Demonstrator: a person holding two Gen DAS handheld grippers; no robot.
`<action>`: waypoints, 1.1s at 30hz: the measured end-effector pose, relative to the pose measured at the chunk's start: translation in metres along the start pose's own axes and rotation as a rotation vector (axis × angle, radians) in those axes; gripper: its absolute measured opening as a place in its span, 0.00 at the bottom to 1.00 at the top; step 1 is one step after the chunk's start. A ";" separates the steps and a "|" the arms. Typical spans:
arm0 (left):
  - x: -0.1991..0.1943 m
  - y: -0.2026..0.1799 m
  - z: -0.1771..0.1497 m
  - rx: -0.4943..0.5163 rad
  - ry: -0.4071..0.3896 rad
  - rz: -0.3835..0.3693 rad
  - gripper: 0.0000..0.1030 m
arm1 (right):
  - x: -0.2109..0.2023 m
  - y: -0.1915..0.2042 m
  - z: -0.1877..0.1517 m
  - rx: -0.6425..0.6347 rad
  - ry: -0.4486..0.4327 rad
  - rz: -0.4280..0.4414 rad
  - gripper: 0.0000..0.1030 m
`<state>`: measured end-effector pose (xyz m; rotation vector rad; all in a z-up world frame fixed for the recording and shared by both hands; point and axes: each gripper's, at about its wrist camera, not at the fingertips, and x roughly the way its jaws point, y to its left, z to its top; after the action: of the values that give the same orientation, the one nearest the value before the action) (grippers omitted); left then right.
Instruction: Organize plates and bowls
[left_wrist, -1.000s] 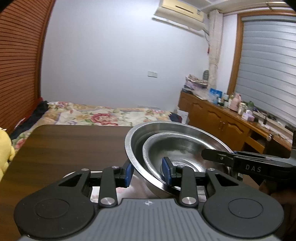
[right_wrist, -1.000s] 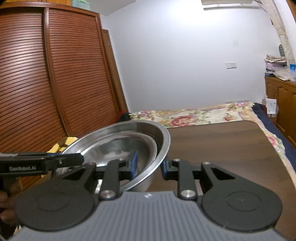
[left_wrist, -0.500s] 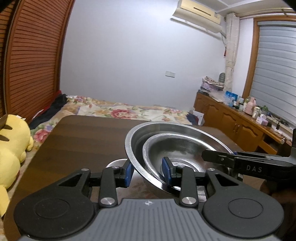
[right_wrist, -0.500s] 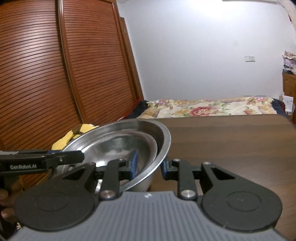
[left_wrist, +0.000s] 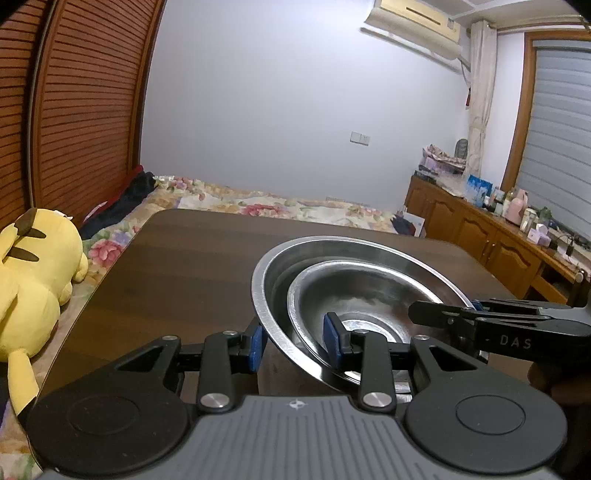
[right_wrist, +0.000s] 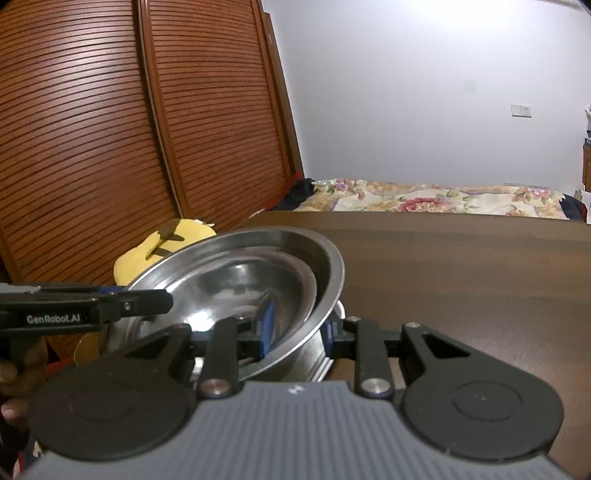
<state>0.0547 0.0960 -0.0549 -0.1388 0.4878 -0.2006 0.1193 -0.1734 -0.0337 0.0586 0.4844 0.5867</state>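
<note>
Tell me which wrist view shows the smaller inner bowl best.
The left wrist view: the inner bowl shows its whole rim and bottom inside the larger bowl. In the right wrist view, the larger bowl's wall and the right gripper hide part of it.

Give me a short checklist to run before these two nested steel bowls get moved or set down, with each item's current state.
1. Left gripper clamped across the rims of both bowls: ok.
2. Right gripper clamped on the opposite rim: ok.
3. Small bowl seated inside the big bowl: ok, though it sits off-centre toward the left gripper.
4. Bowls level: not ok, they look tilted in both views.
5. Table bare ahead of the bowls: ok.
6. Space under the bowls: cannot tell; something white shows below the rim in the right wrist view.
</note>
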 end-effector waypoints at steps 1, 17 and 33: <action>0.001 0.000 -0.001 -0.001 0.003 0.000 0.35 | 0.000 0.000 -0.001 0.000 0.002 -0.001 0.28; 0.006 0.001 -0.006 0.014 0.012 0.031 0.35 | 0.008 0.001 -0.004 -0.012 0.028 -0.004 0.32; -0.009 -0.011 0.009 0.055 -0.048 0.100 0.93 | -0.017 0.005 0.007 -0.069 -0.064 -0.102 0.83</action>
<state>0.0496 0.0882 -0.0410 -0.0655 0.4398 -0.1120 0.1074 -0.1777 -0.0195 -0.0128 0.4023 0.4995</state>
